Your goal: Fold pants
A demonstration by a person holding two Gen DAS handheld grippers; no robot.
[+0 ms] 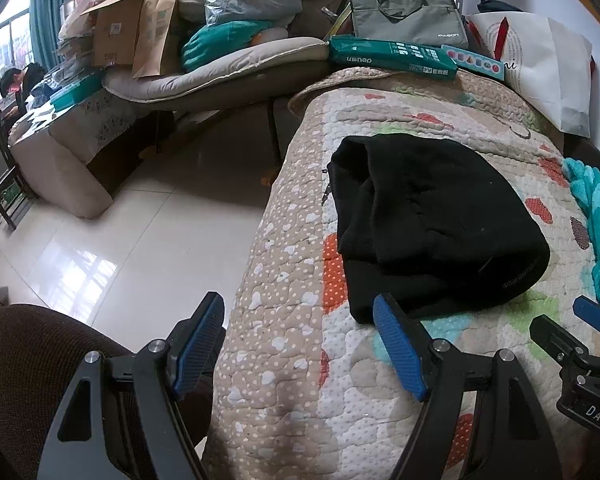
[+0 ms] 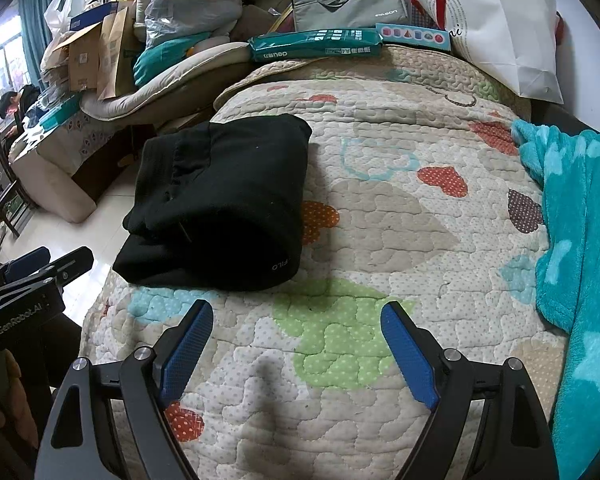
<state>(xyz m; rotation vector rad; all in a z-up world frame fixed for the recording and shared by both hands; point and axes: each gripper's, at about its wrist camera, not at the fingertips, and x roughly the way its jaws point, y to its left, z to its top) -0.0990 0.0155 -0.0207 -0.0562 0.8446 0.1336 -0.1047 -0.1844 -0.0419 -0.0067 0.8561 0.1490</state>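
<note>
The black pants point(image 2: 216, 204) are lying folded into a compact bundle near the quilted bed's point(image 2: 380, 208) left edge, so both the left hand-held gripper point(image 1: 300, 344) and right hand-held gripper point(image 2: 298, 354) are hanging wide open and empty just short of them, apparently finished.

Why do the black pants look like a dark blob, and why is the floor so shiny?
In the left wrist view, window light glares off the glossy floor tiles, while the folded black pants swallow light, so the creases barely show. In the right wrist view, the fisheye lens bends the quilt into a dome and darkens the corners.
</note>
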